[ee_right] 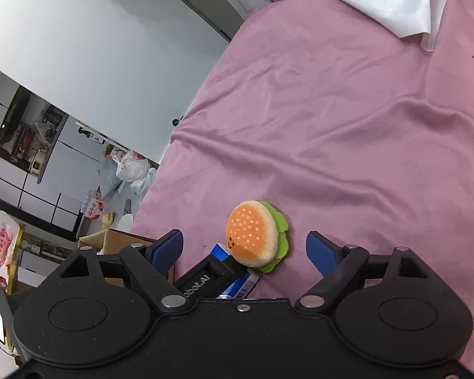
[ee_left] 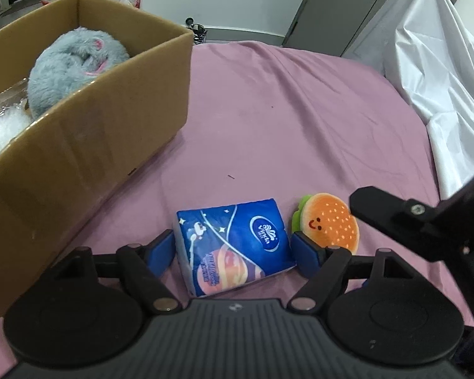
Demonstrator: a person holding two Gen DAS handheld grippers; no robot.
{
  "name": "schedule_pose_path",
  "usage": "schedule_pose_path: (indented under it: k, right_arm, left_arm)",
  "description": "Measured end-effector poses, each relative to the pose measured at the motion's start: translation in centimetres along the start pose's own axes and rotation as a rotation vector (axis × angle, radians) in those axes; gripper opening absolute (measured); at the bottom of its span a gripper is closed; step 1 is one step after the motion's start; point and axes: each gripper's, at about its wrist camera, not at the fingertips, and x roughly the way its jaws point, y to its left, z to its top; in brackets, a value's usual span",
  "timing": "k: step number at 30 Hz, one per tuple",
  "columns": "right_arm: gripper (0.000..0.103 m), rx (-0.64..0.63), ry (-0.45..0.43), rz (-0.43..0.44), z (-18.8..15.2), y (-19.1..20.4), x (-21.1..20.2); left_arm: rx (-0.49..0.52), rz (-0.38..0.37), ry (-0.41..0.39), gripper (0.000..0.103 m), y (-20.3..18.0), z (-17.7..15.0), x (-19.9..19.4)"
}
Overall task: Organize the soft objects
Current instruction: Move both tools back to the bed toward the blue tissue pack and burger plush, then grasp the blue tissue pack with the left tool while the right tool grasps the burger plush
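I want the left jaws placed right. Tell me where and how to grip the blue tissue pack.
Grip the blue tissue pack across its two long side faces, coming down from above. It lies flat on the pink sheet, and the left gripper already straddles those sides.

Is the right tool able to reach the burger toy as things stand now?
Probably yes: the burger toy lies uncovered between the right tool's open fingers, though the left tool works close beside it.

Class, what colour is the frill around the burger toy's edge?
Light green on the burger toy; the right wrist view shows it best.
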Motion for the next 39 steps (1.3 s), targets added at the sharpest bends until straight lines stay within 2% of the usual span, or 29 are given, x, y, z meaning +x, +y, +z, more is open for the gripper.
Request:
schedule_pose_path:
  k: [6,11,16,19,23,26,29,39]
  right_arm:
    - [0.080,-0.004,0.022,-0.007,-0.1,0.2,0.9]
    - [0.079,-0.014,0.032,-0.024,-0.4,0.3,1.7]
    - [0.074,-0.098,0.033,-0.065,-1.0,1.6,2.4]
    - [0.064,-0.177,0.033,-0.111,-1.6,2.6,2.9]
    - [0.034,-0.248,0.025,-0.169,-2.0,3.2,3.1]
    - [0.025,-0.272,0.010,-0.168,-2.1,3.4,2.5]
    - [0.024,-0.304,-0.041,-0.160,-2.0,3.9,1.3]
    - [0.024,-0.330,-0.120,-0.119,-1.1,5.5,-1.9]
  left_arm:
    - [-0.020,-0.006,0.000,0.067,0.9,-0.1,-0.9]
    - [-0.004,-0.011,0.004,0.065,1.8,-0.4,-1.9]
    - [-0.011,-0.024,0.015,0.065,3.1,-0.8,-2.8]
    - [-0.020,-0.023,0.025,0.065,3.7,-0.9,-2.9]
    - [-0.022,-0.021,0.026,0.066,4.5,-1.0,-3.2]
    - [-0.031,-0.032,0.034,0.065,4.7,-0.9,-3.3]
    - [-0.019,-0.040,0.028,0.065,4.7,-0.9,-3.8]
    - [0.018,-0.099,0.014,0.065,4.6,-0.2,-7.4]
